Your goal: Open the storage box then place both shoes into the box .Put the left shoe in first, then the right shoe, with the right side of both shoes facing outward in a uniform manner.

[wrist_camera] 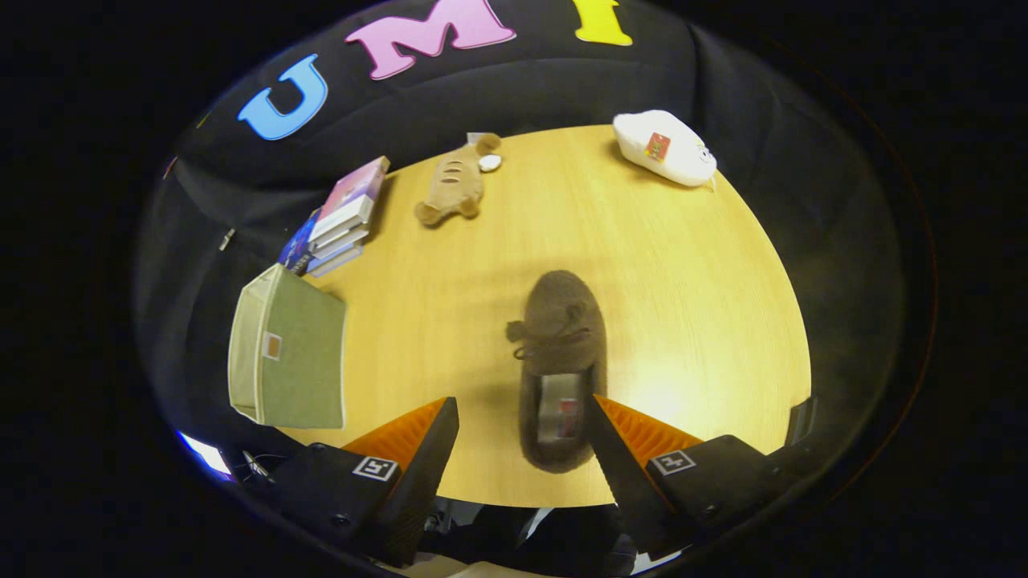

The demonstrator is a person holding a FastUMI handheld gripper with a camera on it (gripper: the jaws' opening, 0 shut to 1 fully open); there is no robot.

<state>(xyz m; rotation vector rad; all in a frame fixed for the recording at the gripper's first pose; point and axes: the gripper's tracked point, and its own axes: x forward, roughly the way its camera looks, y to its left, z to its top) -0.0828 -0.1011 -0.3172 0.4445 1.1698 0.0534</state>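
Wooden table (683, 265) is mostly bare; gripper (526, 421) is spread wide, nothing pinched, shoe (560, 353) at 12 o'clock between the fingers. Shoe could easily get clipped off-centre and twisted, so the box (289, 353) at 9 o'clock ends up fed the wrong side out.

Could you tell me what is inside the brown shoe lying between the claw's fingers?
A light insole with a small red label shows through the brown shoe's opening. The toe end is covered, so anything there is hidden. The claw is open.

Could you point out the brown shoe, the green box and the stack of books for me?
brown shoe (562, 337): gripper view, on its laced upper, between the open fingers.
green box (301, 357): gripper view, on its green face.
stack of books (345, 213): gripper view, on the top book's edge.
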